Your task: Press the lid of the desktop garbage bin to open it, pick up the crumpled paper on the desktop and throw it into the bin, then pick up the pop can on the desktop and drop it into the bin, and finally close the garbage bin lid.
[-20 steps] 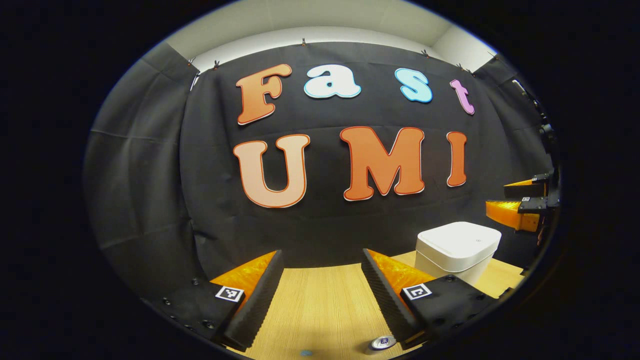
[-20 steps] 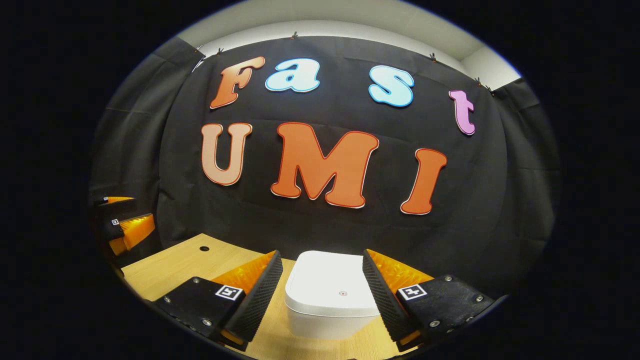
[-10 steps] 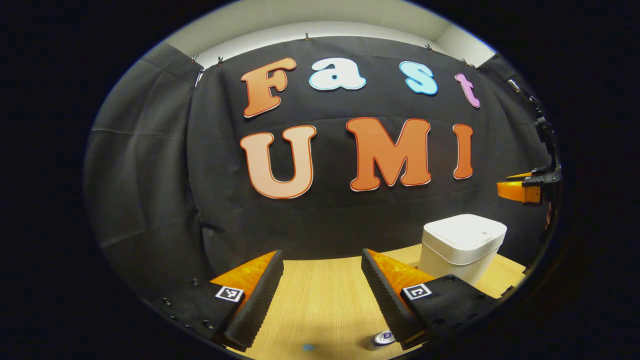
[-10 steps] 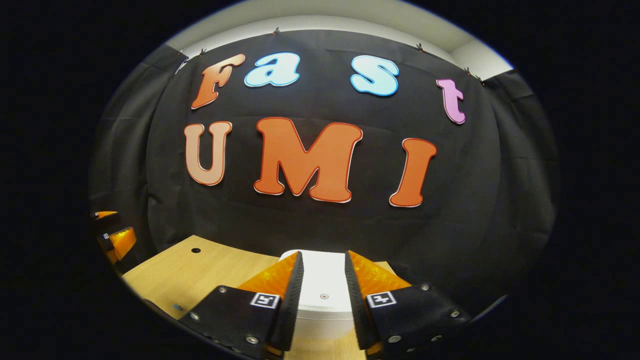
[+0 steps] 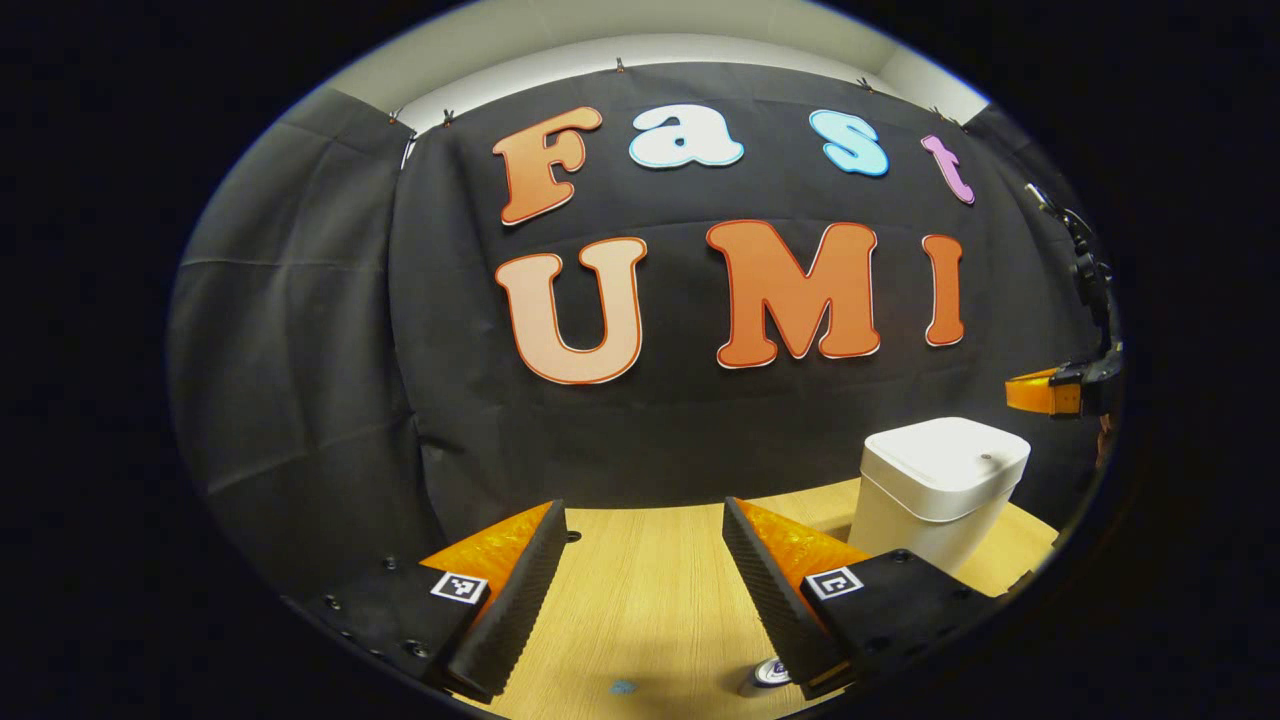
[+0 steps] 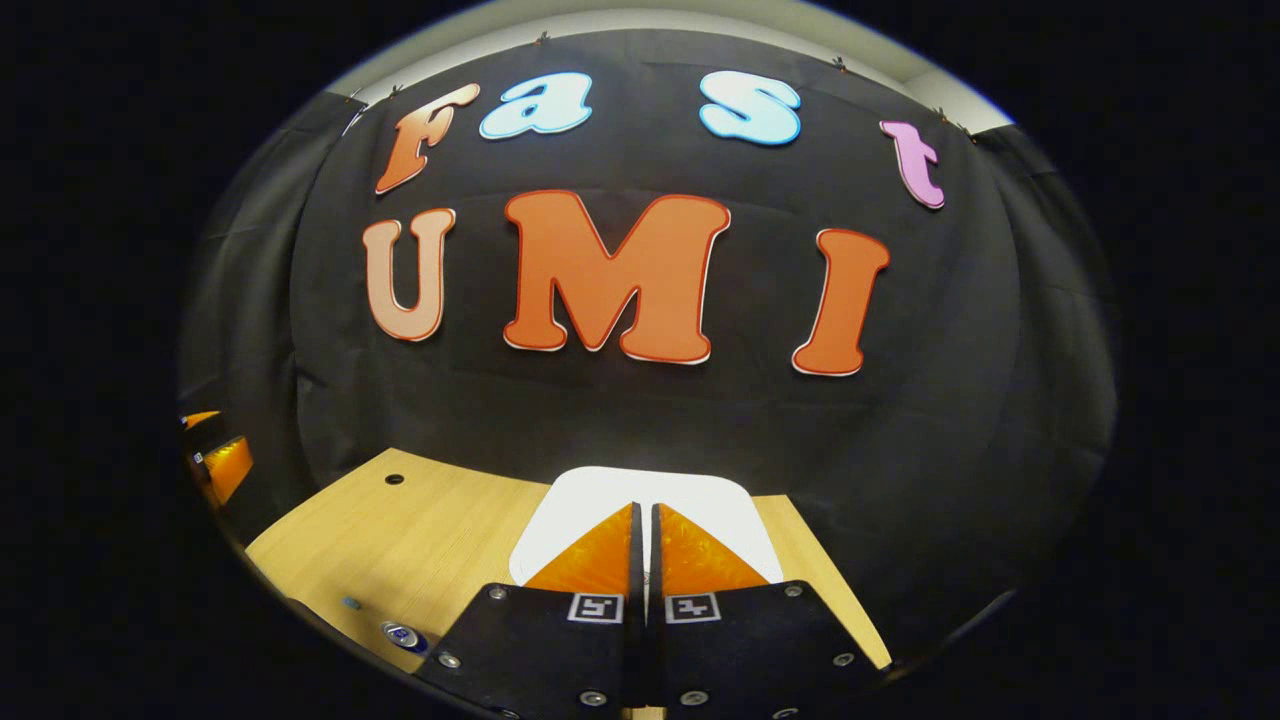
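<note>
Black cloth hangs behind the wooden bench, and above the cloth we see a strip of pale wall and ceiling. On the bench stands the white desktop garbage bin, lid down and flat, with a small dot on top near its front edge. From the left gripper view it sits to the right, near the bench's far edge; from the right gripper view we look down on its lid from just above.

We see the right hand-held gripper with its fingers drawn together, a thin slit between them and nothing in the slit; its tips are over the lid, and we cannot tell whether they touch it. In the left gripper view it shows at the far right, above the bin.

Our left hand-held gripper has its fingers spread wide above bare bench, holding nothing. It shows small at the left edge of the right gripper view.

Each finger mount carries a square black-and-white marker; we find no readable writing.

The pop can stands upright on the bench beside the left gripper's right finger; we also see it at. A small bluish spot marks the wood nearby.
</note>
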The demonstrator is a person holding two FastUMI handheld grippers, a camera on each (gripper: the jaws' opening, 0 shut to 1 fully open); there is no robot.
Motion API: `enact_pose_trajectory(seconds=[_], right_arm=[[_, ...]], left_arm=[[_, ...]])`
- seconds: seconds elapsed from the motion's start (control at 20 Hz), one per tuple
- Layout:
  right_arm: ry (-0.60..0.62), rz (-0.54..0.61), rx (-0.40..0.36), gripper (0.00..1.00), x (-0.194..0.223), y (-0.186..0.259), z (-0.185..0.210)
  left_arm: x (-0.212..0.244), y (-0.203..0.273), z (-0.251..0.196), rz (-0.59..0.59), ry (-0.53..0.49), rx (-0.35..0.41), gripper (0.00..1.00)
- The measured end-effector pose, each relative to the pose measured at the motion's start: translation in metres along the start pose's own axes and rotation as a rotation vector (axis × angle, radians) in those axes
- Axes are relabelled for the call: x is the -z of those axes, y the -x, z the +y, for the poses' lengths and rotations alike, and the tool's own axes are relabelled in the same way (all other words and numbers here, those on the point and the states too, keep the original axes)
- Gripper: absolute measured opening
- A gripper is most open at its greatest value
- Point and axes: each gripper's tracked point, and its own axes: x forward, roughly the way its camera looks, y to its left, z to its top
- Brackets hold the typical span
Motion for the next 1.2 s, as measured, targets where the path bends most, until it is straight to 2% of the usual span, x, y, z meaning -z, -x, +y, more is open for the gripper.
enact_pose_trajectory(seconds=[0.6,0.8,1.0,1.05,1.1,1.2], right_arm=[[-0.016,0.142,-0.099,0.01,0.057,-0.025,0.008],[-0.009,0.141,-0.140,0.01,0.058,-0.030,0.008],[-0.051,0.177,-0.175,0.01,0.062,-0.034,0.008],[-0.047,0.180,-0.183,0.01,0.062,-0.034,0.008],[-0.041,0.172,-0.188,0.01,0.061,-0.033,0.007],[-0.029,0.144,-0.187,0.01,0.056,-0.032,0.007]], left_arm=[[0.012,0.010,-0.007,0.042,-0.029,-0.067,0.99],[0.017,0.013,-0.016,0.063,-0.038,-0.080,0.99],[0.024,0.017,-0.027,0.093,-0.053,-0.096,0.99],[0.027,0.018,-0.029,0.100,-0.052,-0.098,0.95],[0.031,0.019,-0.031,0.108,-0.046,-0.098,0.99],[0.037,0.021,-0.034,0.123,-0.035,-0.087,0.99]])
